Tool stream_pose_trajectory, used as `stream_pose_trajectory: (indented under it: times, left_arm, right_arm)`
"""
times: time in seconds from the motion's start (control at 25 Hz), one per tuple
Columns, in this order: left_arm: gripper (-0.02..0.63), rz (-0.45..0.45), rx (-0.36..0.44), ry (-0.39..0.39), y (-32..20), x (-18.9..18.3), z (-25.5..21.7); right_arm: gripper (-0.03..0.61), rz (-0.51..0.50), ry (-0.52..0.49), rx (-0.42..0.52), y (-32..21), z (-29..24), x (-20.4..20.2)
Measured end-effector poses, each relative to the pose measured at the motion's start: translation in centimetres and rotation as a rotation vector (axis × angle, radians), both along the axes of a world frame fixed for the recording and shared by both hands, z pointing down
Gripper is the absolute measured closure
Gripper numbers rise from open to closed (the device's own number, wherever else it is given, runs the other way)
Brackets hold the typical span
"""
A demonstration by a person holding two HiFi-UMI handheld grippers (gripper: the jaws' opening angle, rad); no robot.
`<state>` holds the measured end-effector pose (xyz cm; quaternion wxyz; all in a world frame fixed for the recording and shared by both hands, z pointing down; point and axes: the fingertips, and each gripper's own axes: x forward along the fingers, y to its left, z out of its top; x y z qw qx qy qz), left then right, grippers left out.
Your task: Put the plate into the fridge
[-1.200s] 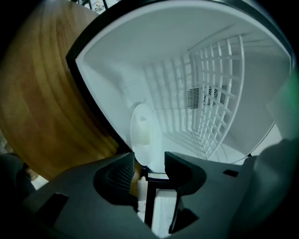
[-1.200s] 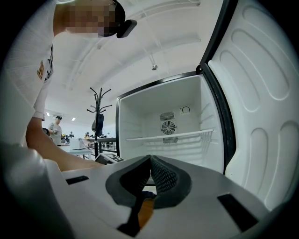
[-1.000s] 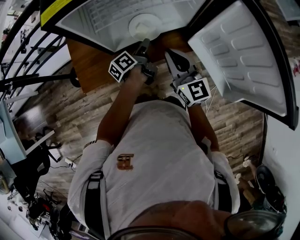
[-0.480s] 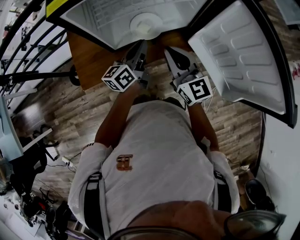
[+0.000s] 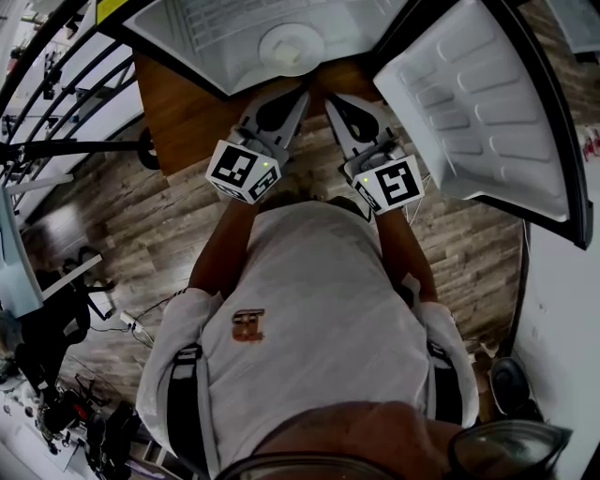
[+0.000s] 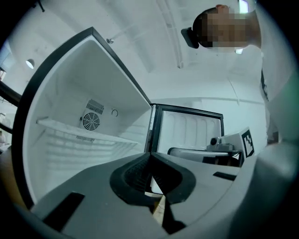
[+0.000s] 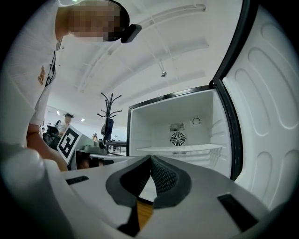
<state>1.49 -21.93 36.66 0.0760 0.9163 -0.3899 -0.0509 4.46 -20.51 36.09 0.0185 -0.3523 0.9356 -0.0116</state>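
Fridge (image 5: 178, 26) holds one plate (image 5: 291, 45), while left tool (image 5: 303, 93) and right tool (image 5: 329, 98) are both pressed together, empty.

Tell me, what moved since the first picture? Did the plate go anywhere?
The left gripper pulled back from the plate toward the person. Its jaws went from wide apart to shut, with nothing in them. The plate stayed where it was in the fridge. The right gripper hardly moved and is shut and empty. The door stayed open.
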Motion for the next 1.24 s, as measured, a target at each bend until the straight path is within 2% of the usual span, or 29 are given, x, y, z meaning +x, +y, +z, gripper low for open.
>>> stream_pose_trajectory:
  times: [0.2, 0.36, 1.0, 1.24]
  left_arm:
    - [0.595, -0.013, 0.041, -0.034, 0.8, 0.0, -0.8]
    - [0.595, -0.011, 0.054, -0.031, 1.4, 0.4, -1.2]
    - [0.595, -0.004, 0.062, -0.023, 2.7, 0.9, -1.3]
    - [0.595, -0.007, 0.065, -0.030, 3.5, 1.5, -1.0]
  right_arm:
    - [0.546, -0.014, 0.022, 0.025, 0.7, -0.2, -0.2]
    - [0.546, -0.016, -0.001, 0.043, 0.9, -0.6, -0.2]
    - [0.546, -0.029, 0.022, 0.027, 2.1, 0.1, 0.1]
    - [0.546, -0.026, 0.001, 0.047, 2.8, 0.0, 0.8]
